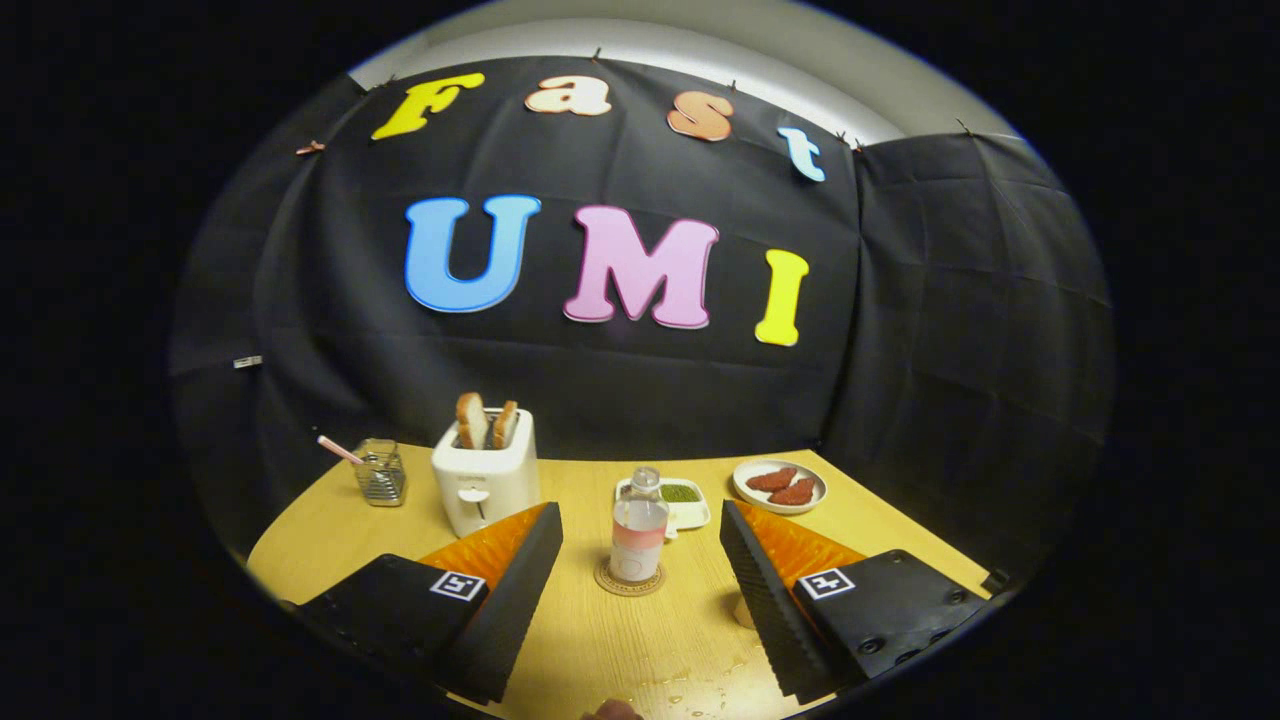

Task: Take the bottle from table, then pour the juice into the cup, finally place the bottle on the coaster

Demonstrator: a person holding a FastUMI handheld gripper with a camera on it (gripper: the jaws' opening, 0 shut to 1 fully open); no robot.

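A clear bottle (pixel 638 528) with a pale pink label stands upright on a round coaster (pixel 629 579) on the wooden table (pixel 330 520). It is just ahead of my gripper (pixel 640 512), in line with the gap between the two fingers, and neither finger touches it. The gripper is open and holds nothing. A small part of a pale cup (pixel 743 612) peeks out behind the right finger (pixel 765 580). A few drops of liquid (pixel 690 690) lie on the table close to me, between the fingers.
A white toaster (pixel 486 478) with two bread slices stands behind the left finger. A wire holder (pixel 380 472) with a pink stick is to its left. A small white dish (pixel 684 503) with green filling and a plate (pixel 780 485) with reddish pieces sit beyond the bottle.
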